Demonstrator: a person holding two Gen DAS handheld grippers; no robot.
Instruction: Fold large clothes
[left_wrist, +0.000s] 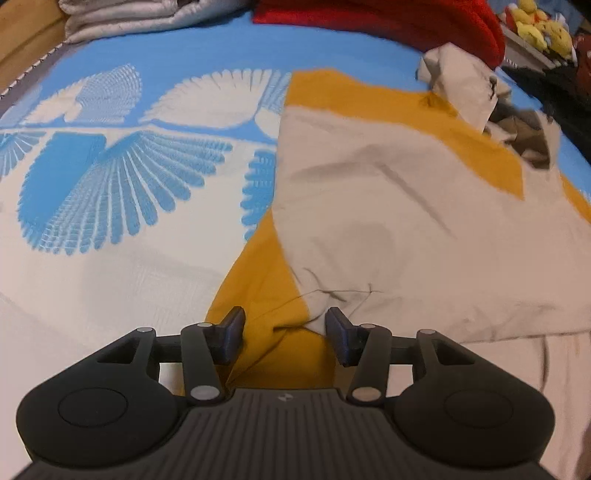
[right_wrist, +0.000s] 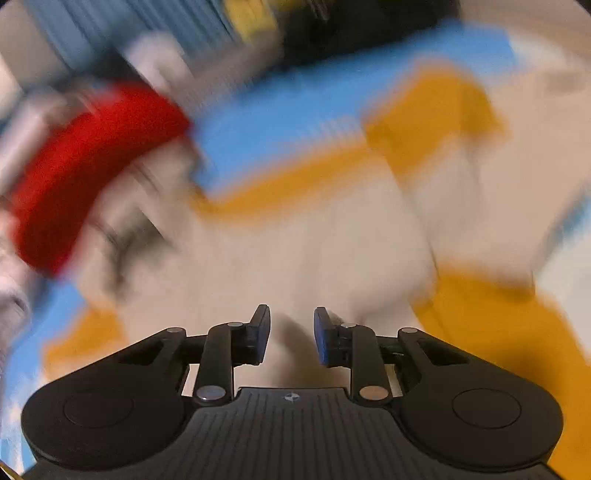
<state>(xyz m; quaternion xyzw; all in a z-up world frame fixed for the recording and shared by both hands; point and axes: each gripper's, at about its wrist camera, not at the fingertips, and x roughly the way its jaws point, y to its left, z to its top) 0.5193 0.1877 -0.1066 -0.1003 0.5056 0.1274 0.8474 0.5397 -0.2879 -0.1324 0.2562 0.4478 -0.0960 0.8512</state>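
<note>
**Jacket half-folded on bed, both grippers over near hem**

- Garment: beige-and-mustard jacket (left_wrist: 388, 206) lies spread on the bed's blue-and-white patterned cover (left_wrist: 110, 177), towards the right of the left wrist view. A beige panel is laid over the mustard body; a mustard strip shows along the far edge and at the near left corner. Crumpled hood or collar at far right.
- Left hand-held gripper (left_wrist: 284, 332): jaws apart, poised over the near left corner of the jacket where mustard meets beige. Cloth lies between the fingers, but the pads do not look pressed on it.
- Right hand-held gripper (right_wrist: 291, 336): view heavily motion-blurred. Jaws stand a little apart over beige fabric; something pale sits in the gap, yet no clamp is visible.
- Surroundings: red fabric (left_wrist: 388, 18) and a folded grey pile (left_wrist: 122, 14) at the far edge of the bed; yellow soft toys (left_wrist: 539, 22) far right.
- Progress, as judged: one side seems folded in. Still wide and wrinkled; the remaining side fold, hood tuck and final lengthwise folds look undone.
</note>
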